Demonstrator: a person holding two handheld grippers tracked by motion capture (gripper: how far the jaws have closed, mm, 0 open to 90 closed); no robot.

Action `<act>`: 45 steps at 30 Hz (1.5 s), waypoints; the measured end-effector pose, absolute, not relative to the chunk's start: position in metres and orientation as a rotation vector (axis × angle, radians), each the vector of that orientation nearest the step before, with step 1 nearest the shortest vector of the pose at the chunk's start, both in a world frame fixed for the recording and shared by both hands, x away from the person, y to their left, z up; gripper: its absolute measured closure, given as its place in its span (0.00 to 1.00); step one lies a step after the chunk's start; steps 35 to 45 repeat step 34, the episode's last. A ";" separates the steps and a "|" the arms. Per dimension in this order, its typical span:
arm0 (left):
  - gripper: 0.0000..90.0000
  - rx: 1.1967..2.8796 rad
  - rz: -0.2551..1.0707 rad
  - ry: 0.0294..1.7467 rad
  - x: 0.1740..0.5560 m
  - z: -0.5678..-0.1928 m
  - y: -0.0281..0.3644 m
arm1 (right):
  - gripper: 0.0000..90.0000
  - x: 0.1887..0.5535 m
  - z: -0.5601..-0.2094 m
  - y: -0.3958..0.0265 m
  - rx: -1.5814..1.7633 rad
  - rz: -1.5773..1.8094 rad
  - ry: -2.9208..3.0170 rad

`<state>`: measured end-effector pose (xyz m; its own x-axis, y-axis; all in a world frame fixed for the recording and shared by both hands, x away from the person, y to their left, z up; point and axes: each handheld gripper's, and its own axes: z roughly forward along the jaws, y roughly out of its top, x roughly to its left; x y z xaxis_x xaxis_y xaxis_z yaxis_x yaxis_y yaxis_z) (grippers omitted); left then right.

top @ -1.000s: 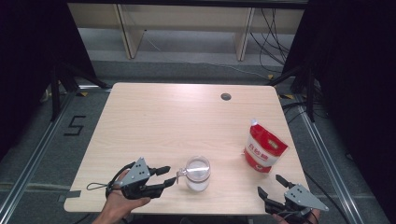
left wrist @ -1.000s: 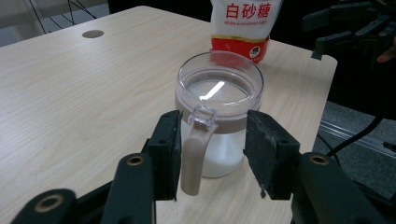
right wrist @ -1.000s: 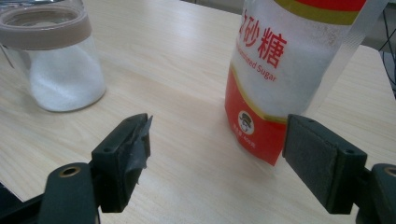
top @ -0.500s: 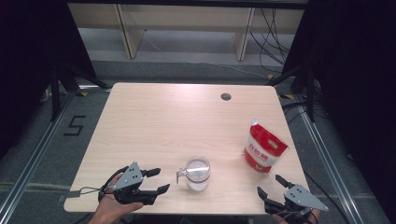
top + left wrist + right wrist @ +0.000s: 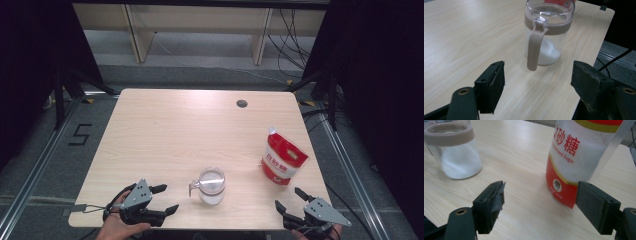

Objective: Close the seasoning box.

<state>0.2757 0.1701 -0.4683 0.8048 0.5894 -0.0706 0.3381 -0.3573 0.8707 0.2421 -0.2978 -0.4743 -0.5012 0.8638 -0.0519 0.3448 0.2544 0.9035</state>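
1. The left hand-held gripper (image 5: 161,199) sits at the near left edge of the desk (image 5: 200,125), its jaws wide and holding nothing; they have just been opening, with only bare desk between them.
2. The glass jar (image 5: 211,186) stands upright near the front middle of the desk, just ahead of the left hand-held gripper and apart from it. Its handle (image 5: 534,50) points toward that gripper.
3. In the left gripper view the top of the jar is cut off by the frame, and the lid is hard to make out. White grains fill the lower part.
4. The right hand-held gripper (image 5: 289,200) rests at the near right corner, jaws wide and empty.
5. The red-and-white sugar pouch (image 5: 282,161) stands just beyond it, untouched. In the right gripper view its top is cut off.
6. The left hand (image 5: 117,227) is partly cut off by the bottom edge.
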 end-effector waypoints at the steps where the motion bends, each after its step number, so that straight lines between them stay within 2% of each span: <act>1: 0.30 1.971 0.306 0.687 0.276 -0.470 0.170 | 0.27 0.242 -0.474 -0.298 1.091 1.211 1.974; 8: 0.26 2.038 0.348 0.685 0.271 -0.478 0.175 | 0.25 0.244 -0.476 -0.299 1.057 1.201 1.965; 13: 0.25 2.034 0.342 0.682 0.268 -0.484 0.175 | 0.24 0.240 -0.476 -0.295 1.150 1.204 1.979; 18: 0.25 2.040 0.330 0.734 0.267 -0.493 0.173 | 0.23 0.243 -0.477 -0.298 1.097 1.191 1.988; 45: 0.25 2.019 0.320 0.765 0.270 -0.493 0.176 | 0.22 0.245 -0.480 -0.298 1.120 1.194 1.994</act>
